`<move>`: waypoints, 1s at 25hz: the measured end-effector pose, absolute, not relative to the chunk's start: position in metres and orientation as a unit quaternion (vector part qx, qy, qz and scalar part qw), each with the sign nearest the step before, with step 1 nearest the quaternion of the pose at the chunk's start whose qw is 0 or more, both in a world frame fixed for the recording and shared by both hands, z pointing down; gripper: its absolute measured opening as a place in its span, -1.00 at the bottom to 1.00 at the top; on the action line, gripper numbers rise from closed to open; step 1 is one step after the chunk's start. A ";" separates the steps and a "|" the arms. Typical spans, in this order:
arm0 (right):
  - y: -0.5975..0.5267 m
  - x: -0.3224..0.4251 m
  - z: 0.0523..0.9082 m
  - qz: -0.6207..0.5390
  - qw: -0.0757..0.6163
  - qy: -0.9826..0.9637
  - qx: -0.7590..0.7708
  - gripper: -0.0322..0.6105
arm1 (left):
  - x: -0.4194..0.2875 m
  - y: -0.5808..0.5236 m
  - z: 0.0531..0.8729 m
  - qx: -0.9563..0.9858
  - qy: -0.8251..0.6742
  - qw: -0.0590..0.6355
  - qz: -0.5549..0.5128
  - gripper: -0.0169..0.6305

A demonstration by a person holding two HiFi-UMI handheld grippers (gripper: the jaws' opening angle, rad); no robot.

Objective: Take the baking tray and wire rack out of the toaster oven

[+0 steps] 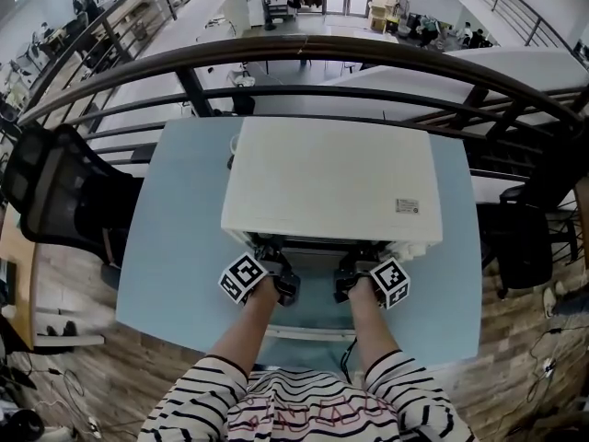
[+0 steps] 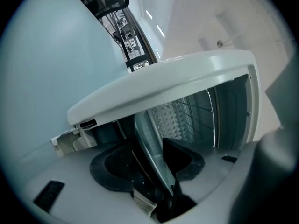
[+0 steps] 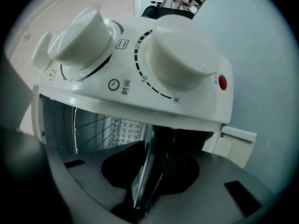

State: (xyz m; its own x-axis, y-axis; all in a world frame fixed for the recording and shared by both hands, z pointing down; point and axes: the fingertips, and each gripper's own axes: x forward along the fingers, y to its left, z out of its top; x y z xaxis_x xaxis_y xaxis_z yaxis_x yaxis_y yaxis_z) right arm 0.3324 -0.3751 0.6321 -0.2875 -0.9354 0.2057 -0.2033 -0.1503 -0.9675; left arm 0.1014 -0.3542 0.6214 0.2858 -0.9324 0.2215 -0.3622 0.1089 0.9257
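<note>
A white toaster oven [image 1: 331, 178] stands on a pale blue table [image 1: 175, 238], with both grippers at its open front. In the left gripper view the metal baking tray [image 2: 154, 143] runs edge-on between the jaws of my left gripper [image 2: 154, 171], which stands open around the rim. My right gripper [image 3: 147, 171] is shut on the tray's rim [image 3: 142, 176] at the other side. The wire rack [image 2: 196, 111] shows deeper inside the oven, and again behind the tray [image 3: 88, 125]. In the head view the left gripper [image 1: 273, 258] and right gripper [image 1: 354, 261] reach under the oven's top edge; tray and rack are hidden there.
Two white knobs [image 3: 180, 55] [image 3: 81, 38] and a red lamp [image 3: 222, 83] sit on the oven's control panel, just above my right gripper. A black chair [image 1: 55, 187] stands left of the table. A dark railing [image 1: 368, 58] curves behind it.
</note>
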 end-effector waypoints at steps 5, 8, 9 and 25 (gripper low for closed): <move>-0.350 0.333 0.636 -0.589 0.333 0.543 -0.498 -0.63 | 0.103 -0.340 0.624 0.603 -0.517 0.543 -0.273 -0.39; -0.335 0.334 0.636 -0.589 0.334 0.539 -0.501 -0.64 | 0.101 -0.328 0.629 0.593 -0.516 0.558 -0.263 -0.41; -0.329 0.334 0.636 -0.588 0.335 0.539 -0.502 -0.64 | 0.099 -0.323 0.632 0.587 -0.516 0.566 -0.263 -0.45; -0.259 0.337 0.641 -0.600 0.320 0.520 -0.517 -0.65 | 0.101 -0.258 0.638 0.565 -0.469 0.623 -0.271 -0.65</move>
State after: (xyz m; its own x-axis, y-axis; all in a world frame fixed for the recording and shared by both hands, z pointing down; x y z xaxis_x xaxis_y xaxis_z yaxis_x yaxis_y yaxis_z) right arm 0.3368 -0.2595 0.6405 -0.2593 -0.9219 0.2878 -0.1535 -0.2548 -0.9547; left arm 0.1012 -0.2575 0.6380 0.4132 -0.8673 0.2776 -0.1922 0.2149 0.9575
